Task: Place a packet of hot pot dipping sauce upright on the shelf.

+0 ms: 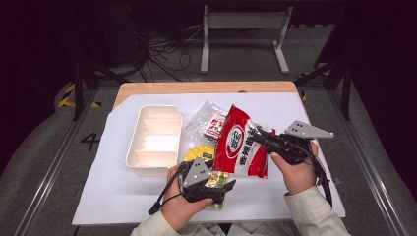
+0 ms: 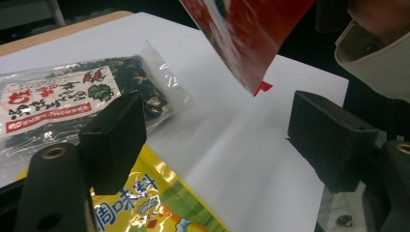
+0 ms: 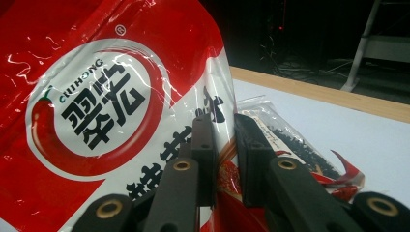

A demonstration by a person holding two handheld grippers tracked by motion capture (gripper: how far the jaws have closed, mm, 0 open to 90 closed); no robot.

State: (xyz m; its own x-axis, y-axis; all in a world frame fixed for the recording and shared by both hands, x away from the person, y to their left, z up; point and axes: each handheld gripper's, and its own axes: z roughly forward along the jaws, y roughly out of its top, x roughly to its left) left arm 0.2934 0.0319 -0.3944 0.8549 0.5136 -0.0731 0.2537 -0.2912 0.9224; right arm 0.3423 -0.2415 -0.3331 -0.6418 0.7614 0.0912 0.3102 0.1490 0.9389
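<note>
The right gripper [image 1: 259, 135] pinches a shiny red bag [image 1: 240, 141] with a white circle and black letters, held up mid-frame. The left gripper [image 1: 222, 189], bottom middle, is spread wide over a yellow packet [image 1: 202, 153].

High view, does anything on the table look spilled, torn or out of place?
Nothing spilled or torn. The red packet is lifted off the table, tilted, pinched by the right tongs. The clear packet and yellow packet lie overlapping beside the white tray.
</note>
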